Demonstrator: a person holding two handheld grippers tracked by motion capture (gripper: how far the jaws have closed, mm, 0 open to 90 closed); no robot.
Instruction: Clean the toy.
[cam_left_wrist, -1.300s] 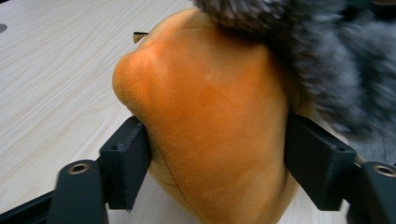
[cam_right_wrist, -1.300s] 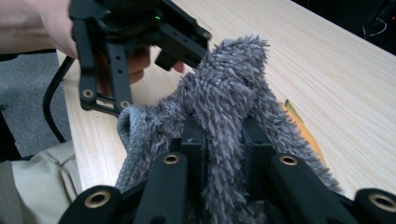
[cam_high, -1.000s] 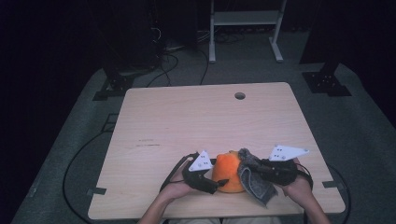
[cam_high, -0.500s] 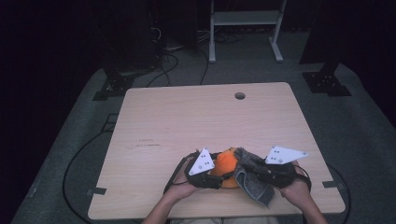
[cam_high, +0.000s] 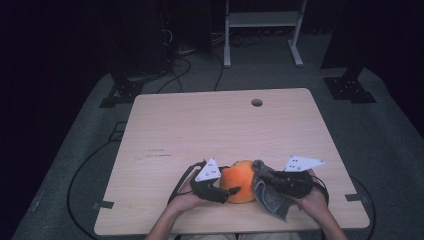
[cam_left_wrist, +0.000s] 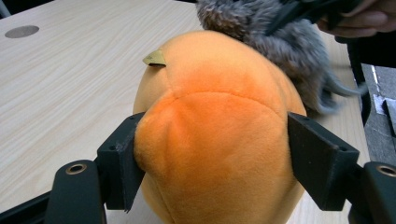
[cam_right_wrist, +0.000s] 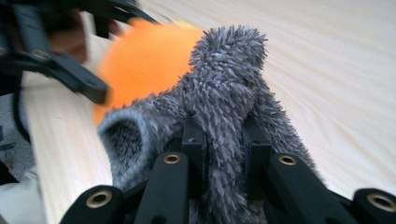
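An orange plush ball (cam_high: 239, 181) rests near the table's front edge, with my left gripper (cam_high: 226, 192) shut on it. Seen from the left gripper view, the ball (cam_left_wrist: 219, 135) bulges between the two black jaws pressing its sides. A fuzzy grey cloth (cam_high: 268, 192) hangs against the ball's right side, with my right gripper (cam_high: 270, 181) shut on it. From the right gripper view, the cloth (cam_right_wrist: 224, 107) is pinched upright between the jaws, and the ball (cam_right_wrist: 144, 58) is blurred behind it. The cloth (cam_left_wrist: 285, 42) touches the ball's far side.
The light wooden table (cam_high: 210, 130) has a round cable hole (cam_high: 256, 102) near its far edge. Beyond it stand a white frame (cam_high: 262, 30), dark stands and cables on grey floor. The person's hands hold both grippers at the front edge.
The left gripper has shifted slightly right around the ball. The right gripper has brought the grey cloth closer against the ball's right side.
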